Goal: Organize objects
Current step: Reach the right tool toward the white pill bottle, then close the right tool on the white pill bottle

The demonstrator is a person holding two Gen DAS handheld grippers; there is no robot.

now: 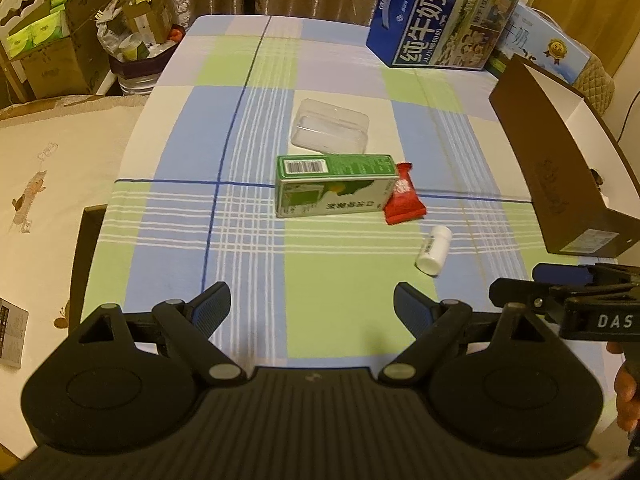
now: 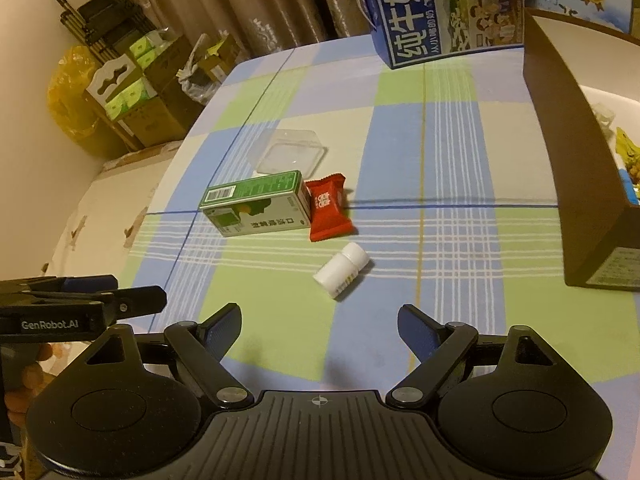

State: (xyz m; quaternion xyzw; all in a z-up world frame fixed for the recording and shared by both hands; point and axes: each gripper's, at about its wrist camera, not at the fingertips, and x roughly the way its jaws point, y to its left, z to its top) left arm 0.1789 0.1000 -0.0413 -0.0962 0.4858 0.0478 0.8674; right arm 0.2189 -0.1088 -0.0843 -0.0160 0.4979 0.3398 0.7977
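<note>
On the checked tablecloth lie a green and white box (image 1: 334, 184) (image 2: 256, 204), a red snack packet (image 1: 404, 196) (image 2: 329, 208) touching its right end, a small white bottle (image 1: 434, 250) (image 2: 342, 268) on its side, and a clear plastic container (image 1: 330, 128) (image 2: 290, 152) behind them. My left gripper (image 1: 314, 306) is open, low over the near cloth, well short of the box. My right gripper (image 2: 320, 326) is open too, just short of the white bottle. Each gripper shows at the edge of the other's view.
A brown open-topped box (image 1: 556, 168) (image 2: 572, 168) stands at the right with some items inside. Blue milk cartons (image 1: 436, 20) (image 2: 444, 8) stand at the back. Cardboard boxes and a bin (image 1: 136, 56) crowd the floor beyond the left edge. A cream-clothed surface (image 1: 48, 184) adjoins on the left.
</note>
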